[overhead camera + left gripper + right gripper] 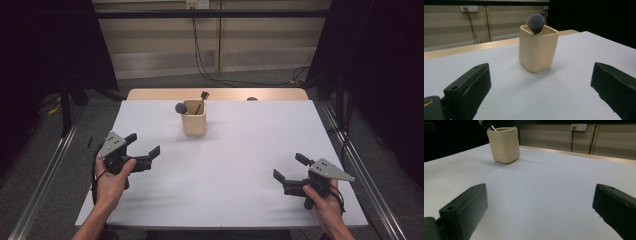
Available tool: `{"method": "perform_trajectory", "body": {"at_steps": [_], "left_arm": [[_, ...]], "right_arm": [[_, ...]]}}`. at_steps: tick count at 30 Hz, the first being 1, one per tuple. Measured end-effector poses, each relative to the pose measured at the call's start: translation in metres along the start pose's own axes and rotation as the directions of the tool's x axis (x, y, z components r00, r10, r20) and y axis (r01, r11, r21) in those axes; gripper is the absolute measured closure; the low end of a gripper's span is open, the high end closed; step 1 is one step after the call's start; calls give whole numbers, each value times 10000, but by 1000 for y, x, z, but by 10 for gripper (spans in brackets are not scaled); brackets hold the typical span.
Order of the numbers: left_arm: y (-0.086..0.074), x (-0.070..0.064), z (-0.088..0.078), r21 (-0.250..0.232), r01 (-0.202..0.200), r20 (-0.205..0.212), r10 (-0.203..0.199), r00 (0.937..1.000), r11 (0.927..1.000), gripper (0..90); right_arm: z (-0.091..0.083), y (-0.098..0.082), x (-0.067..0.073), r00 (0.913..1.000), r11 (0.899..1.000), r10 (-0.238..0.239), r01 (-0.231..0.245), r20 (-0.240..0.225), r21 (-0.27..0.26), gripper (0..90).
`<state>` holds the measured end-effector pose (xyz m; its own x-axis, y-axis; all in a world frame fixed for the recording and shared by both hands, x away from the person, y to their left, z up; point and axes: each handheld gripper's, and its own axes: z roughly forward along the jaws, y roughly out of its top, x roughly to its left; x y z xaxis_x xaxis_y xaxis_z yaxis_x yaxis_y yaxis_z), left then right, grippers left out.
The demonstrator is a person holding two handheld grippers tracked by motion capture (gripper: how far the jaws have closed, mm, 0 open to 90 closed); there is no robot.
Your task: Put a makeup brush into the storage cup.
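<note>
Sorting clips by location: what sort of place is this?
Probably a lab or recording bay: a bare white table inside a dark metal frame, black cables down a beige wall, and only a cream square cup of brushes.

Lab recording bay, white table (240,165), black curtains (385,60), wall socket (196,4), trailing cables (200,55)

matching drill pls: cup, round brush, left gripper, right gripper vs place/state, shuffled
1. cream cup
2. round-headed brush
3. left gripper
4. right gripper

A. open, over the table's near right part
B. stands on the far middle of the table
C. open, over the table's near left part
D. head sticks out over the cup's rim

Pairs: 1-B, 2-D, 3-C, 4-A
</note>
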<state>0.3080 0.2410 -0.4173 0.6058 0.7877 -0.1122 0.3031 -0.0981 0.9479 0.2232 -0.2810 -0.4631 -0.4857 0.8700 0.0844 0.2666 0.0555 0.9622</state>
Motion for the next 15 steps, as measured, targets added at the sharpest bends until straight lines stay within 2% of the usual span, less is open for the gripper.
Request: {"method": "perform_trajectory", "body": {"at_steps": [2,5,15], "left_arm": [[-3,1,-5,91,-282,-196,283,9994,9996,31],[-8,1,-11,171,-400,-349,405,9986,9991,31],[-19,-5,-29,183,-337,-294,343,9990,9993,31]], "right_arm": [[0,0,0,10000,10000,-11,11,9,-2,0],[0,0,0,10000,10000,-32,32,-1,25,0],[0,0,1,10000,10000,-27,27,18,49,0]]}}
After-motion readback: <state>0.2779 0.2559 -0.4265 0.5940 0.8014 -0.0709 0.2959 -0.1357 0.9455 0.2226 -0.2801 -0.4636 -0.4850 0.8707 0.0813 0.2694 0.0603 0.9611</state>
